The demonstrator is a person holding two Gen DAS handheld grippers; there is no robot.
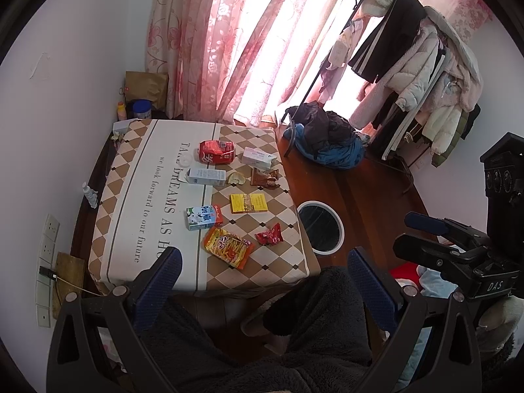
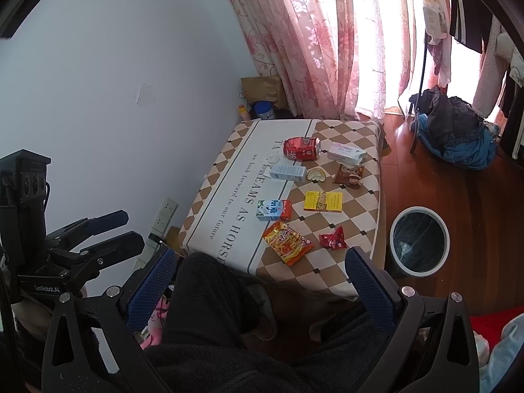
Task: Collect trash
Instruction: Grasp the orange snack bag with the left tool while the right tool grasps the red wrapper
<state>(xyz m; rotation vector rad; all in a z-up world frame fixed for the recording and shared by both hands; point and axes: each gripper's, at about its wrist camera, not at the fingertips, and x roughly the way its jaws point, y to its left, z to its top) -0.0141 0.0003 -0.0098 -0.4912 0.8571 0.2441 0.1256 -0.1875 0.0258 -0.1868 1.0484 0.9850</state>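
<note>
Now both grippers, L (image 1: 265,273) & R (image 2: 258,273), wide open, empty; trash on table (image 1: 131,196), bin (image 2: 421,240) beside.

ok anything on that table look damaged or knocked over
Yes. The red can lies on its side and looks dented at the far end of the table, and the milk carton lies flat too. Nothing has spilled. Both grippers are open and empty.

Home, prob. a bedroom/living rm. Pink floral curtains (image 1: 229,42) over a bright window, clothes rack (image 1: 409,65) w/ coats, clothes pile (image 1: 327,140) on wood floor (image 1: 370,196), wall sockets (image 1: 46,252). Low table (image 1: 137,170) w/ printed cloth, snack wrappers and cartons on it, bin (image 2: 421,241) beside.
</note>
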